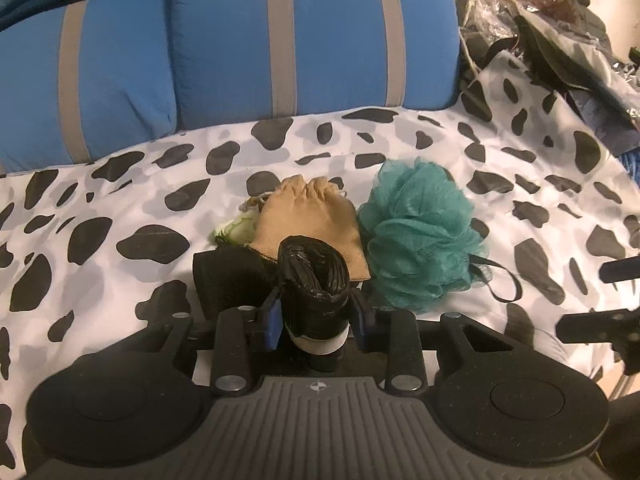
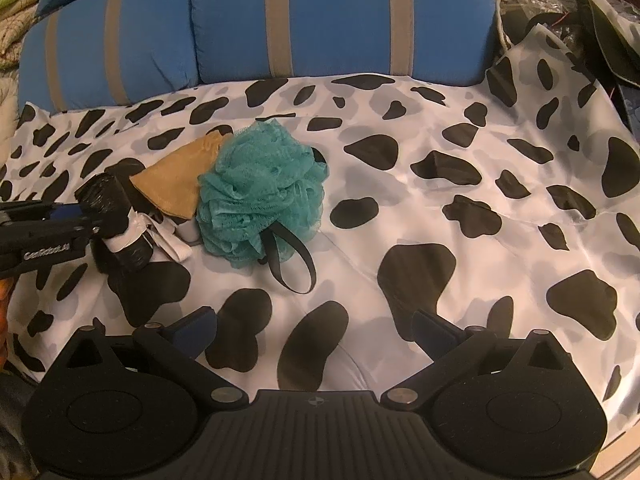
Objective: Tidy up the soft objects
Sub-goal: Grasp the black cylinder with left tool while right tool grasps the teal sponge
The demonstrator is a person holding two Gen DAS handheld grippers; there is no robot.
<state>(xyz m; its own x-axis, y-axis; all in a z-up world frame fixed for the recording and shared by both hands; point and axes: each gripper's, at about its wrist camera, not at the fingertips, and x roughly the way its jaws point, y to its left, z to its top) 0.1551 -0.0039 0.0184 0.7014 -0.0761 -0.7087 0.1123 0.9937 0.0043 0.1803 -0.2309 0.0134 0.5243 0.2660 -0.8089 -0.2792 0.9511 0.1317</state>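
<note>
- Your left gripper (image 1: pixel 316 312) is clamped on the black roll of glossy plastic bags with a white paper band (image 1: pixel 314 288); the blue pads press both its sides, so the roll is held, low in the centre of the left wrist frame.
- The roll's long axis runs straight ahead along the fingers, its crinkled end pointing up-frame at the tan drawstring cloth pouch (image 1: pixel 310 220), which it overlaps in that view.
- The teal mesh bath pouf with a black ribbon loop (image 1: pixel 420 232) lies just right of the pouch, touching it; a black folded cloth (image 1: pixel 228 276) sits just left of the roll.
- In the right wrist frame the roll (image 2: pixel 114 216) appears at middle left, close over the cow-print sheet (image 2: pixel 440 208), beside the pouch (image 2: pixel 176 184) and pouf (image 2: pixel 260 192).
- Your right gripper (image 2: pixel 314 330) stands wide with nothing between its fingers, low centre, well apart from the cluster.
- The left hand is clearly nearer the pile; I judge any set-down depends on the gap left of the pouf.
- Blue cushions with grey stripes (image 1: pixel 280 40) back the sheet.
</note>
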